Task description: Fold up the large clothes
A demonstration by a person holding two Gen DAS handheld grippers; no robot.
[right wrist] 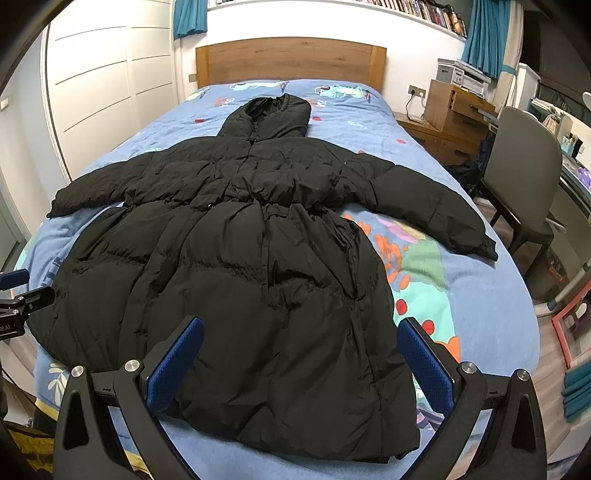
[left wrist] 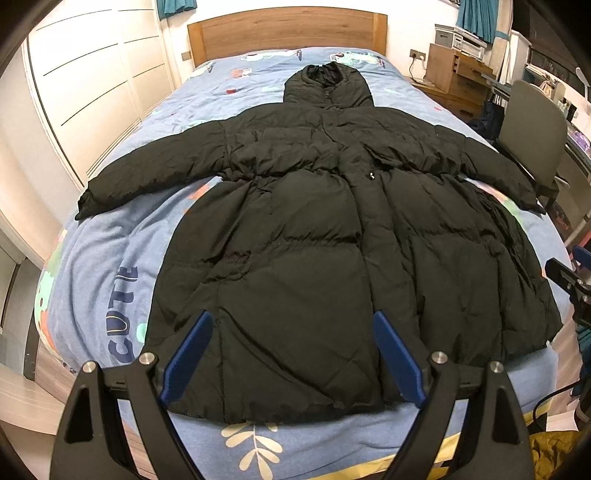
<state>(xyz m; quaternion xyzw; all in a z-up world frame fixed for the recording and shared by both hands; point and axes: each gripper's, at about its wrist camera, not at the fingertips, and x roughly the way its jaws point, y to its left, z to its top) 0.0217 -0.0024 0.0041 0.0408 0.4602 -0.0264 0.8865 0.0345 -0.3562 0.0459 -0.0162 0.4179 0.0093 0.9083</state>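
Observation:
A long black puffer coat (left wrist: 314, 229) (right wrist: 240, 280) lies flat and face up on the bed, hood (left wrist: 327, 86) toward the headboard, both sleeves spread out sideways, hem nearest me. My left gripper (left wrist: 293, 321) hovers open above the hem's left half, blue pads (left wrist: 188, 358) wide apart with nothing between them. My right gripper (right wrist: 301, 326) hangs open over the hem's right half, also holding nothing. The right gripper shows at the right edge of the left wrist view (left wrist: 569, 280). The left gripper shows at the left edge of the right wrist view (right wrist: 22, 299).
The bed carries a blue cartoon-print cover (left wrist: 107, 266) and a wooden headboard (left wrist: 288, 35). White wardrobe doors (left wrist: 92, 74) stand to the left. A grey chair (right wrist: 524, 166), a wooden nightstand (right wrist: 454, 114) and a desk crowd the right side.

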